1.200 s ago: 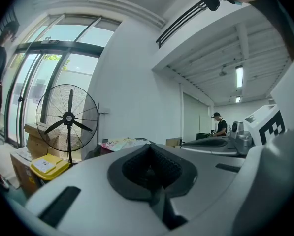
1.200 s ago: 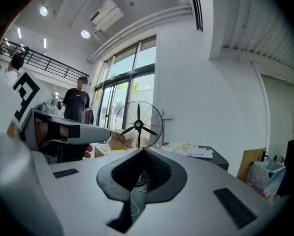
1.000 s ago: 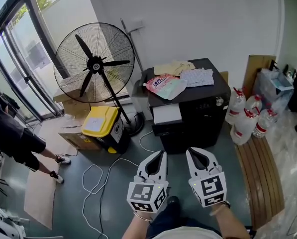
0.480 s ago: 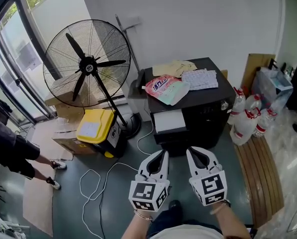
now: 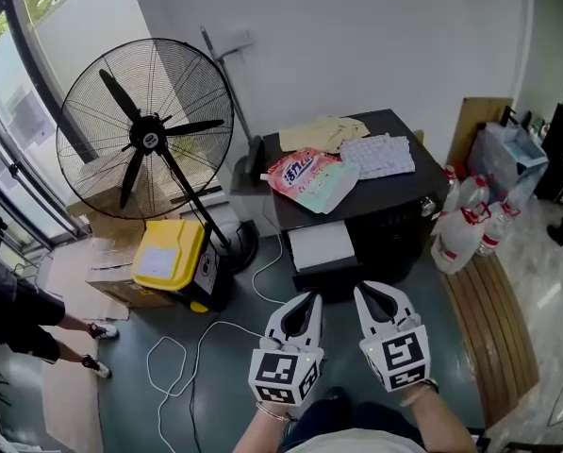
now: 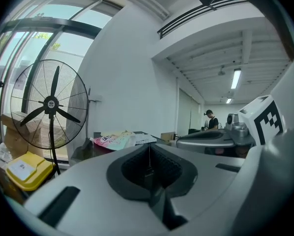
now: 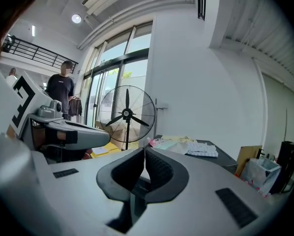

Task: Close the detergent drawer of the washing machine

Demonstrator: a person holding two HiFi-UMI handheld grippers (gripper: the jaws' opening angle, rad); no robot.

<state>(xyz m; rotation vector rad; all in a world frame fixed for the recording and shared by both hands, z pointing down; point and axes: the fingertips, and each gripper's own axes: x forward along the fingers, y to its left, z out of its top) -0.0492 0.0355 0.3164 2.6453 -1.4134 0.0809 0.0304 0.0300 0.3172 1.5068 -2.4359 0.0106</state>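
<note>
Moved slightly nearer the washing machine (image 5: 394, 206) than a second ago. Holding left claw (image 5: 308, 297) and right claw (image 5: 362, 291) side by side, jaws together and empty, just short of white detergent drawer (image 5: 321, 245) jutting open from the machine's front.

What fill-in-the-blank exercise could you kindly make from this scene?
1. The white drawer of the black machine stands ____.
2. The left gripper and right gripper are empty, and their jaws are ____.
3. The pink pouch lies on ____ of the machine.
4. In the head view, the fan stands to the machine's ____.

Missing words: open; shut; top; left.
</note>
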